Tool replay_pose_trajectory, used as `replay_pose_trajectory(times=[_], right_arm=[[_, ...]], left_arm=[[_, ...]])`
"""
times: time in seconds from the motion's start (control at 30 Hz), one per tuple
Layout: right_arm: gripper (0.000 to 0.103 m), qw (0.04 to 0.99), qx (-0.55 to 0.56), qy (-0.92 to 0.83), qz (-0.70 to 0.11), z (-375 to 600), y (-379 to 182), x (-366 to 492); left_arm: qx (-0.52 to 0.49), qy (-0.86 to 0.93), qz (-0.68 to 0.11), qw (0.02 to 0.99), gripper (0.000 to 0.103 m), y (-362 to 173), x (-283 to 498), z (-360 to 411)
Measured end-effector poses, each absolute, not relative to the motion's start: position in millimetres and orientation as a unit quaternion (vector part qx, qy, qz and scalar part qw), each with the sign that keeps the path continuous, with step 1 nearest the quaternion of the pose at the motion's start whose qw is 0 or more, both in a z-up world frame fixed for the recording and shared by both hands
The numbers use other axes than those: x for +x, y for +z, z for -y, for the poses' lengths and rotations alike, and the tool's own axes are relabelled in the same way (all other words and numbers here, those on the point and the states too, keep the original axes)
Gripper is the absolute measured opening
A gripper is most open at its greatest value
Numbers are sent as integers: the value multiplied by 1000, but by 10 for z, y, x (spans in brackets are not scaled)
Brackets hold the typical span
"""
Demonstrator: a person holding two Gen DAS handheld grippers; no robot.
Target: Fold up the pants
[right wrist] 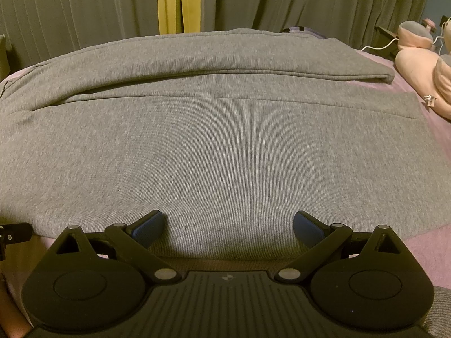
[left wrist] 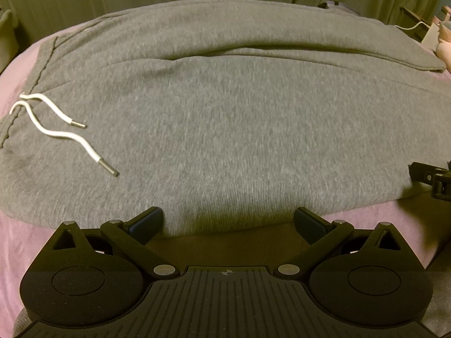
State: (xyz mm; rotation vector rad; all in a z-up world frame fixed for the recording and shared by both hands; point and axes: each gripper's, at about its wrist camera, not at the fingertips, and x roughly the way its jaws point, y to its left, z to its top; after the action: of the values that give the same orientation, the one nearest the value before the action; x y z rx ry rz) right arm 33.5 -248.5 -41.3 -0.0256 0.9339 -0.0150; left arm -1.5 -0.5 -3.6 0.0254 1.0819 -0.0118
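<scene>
One pair of grey pants [left wrist: 225,112], knit fabric, lying spread across a pink bedsheet [left wrist: 17,64], the waistband at the left of the left wrist view and the legs running off to the right. Two white drawstrings [left wrist: 56,118] with metal tips lie loose on the grey cloth near the waistband, side by side and not crossing at their ends. One leg lies folded over the other along the far side, its long edge showing as a raised seam line across the right wrist view, with the hem end near the right, just short of a pink plush toy [right wrist: 422,79] resting on the sheet. Left gripper [left wrist: 228,222]: jaws spread wide, blue-padded fingers [left wrist: 146,222] at the near edge of the pants, nothing held between them. Right gripper [right wrist: 228,225]: likewise released, jaws wide apart, pads at the near edge of the cloth, grasping nothing. Part of the right gripper also shows at the far right edge of the left wrist view, beside the near hem of the pants. Backdrop: grey-green curtains [right wrist: 310,5] with a yellow strip [right wrist: 172,2] hanging between them; a white cable [right wrist: 377,45] beside the plush toy.
</scene>
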Motion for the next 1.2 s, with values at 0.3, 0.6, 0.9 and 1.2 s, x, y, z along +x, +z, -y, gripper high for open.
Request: replay_pose_trajectory(times=[0.3,0.6,0.9,1.2], right_arm=[[99,893,-12,-7,-451,2484,-417,336],[99,892,-12,-7,-451,2482,-419,336],[99,892,-13,-7,-452,2495,-434,341],[99,891,-10,-7,-454,2485,-436,339]], left_arm=[[12,-5,-516,857,103,-35,-18,6],[14,-5,-518,855,103,-41,-19,9],[14,-5,-519,854,103,-42,-15,13],[14,-4,-522,853,103,-49,2,12]])
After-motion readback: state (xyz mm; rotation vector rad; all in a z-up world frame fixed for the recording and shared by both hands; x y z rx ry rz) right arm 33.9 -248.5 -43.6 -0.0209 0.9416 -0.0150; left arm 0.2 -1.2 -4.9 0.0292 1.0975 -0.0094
